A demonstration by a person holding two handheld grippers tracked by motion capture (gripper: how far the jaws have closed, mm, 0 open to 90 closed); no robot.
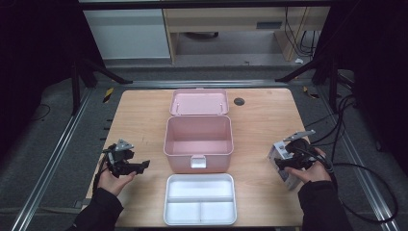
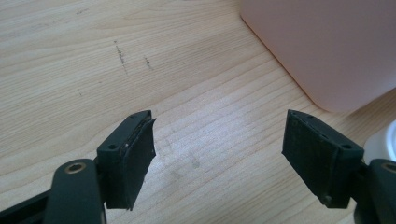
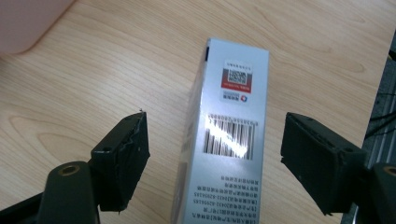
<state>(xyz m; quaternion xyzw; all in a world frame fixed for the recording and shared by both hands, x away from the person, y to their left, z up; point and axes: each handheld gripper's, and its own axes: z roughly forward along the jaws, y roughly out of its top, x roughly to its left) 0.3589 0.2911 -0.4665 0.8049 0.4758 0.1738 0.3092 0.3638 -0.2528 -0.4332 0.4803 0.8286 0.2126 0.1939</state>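
Nearest the person, a white divided tray [image 1: 200,199] lies at the front edge of the bench [image 1: 260,120]; its one long compartment and two smaller ones hold nothing. Just behind it, almost touching, stands a pink box [image 1: 198,143] with its latch tab facing the tray; the inside is bare. Its pink lid [image 1: 199,102] is tipped back behind it, inner face up.

Left of the pink box, the left hand-held gripper [image 1: 143,164] is held low over bare wood, pointing toward the box. In the left gripper view its jaws stand wide apart with nothing between them; the box's rounded corner [image 2: 327,46] sits ahead to the right, and a bit of white rim [image 2: 383,140] shows at the right edge.

On the right side, well apart from the box and tray, a silver-white carton [image 3: 229,135] lies near the bench's right edge, barcode and a red label facing up. The right hand-held gripper [image 1: 280,165] is over it. In the right gripper view its jaws are spread wide, one on each side of the carton [image 1: 279,154], with visible gaps, so the pads are not pressing on it.

Farther back, a dark round grommet [image 1: 239,101] sits in the bench right of the lid. Cables [image 1: 346,130] trail on the floor off the right edge.
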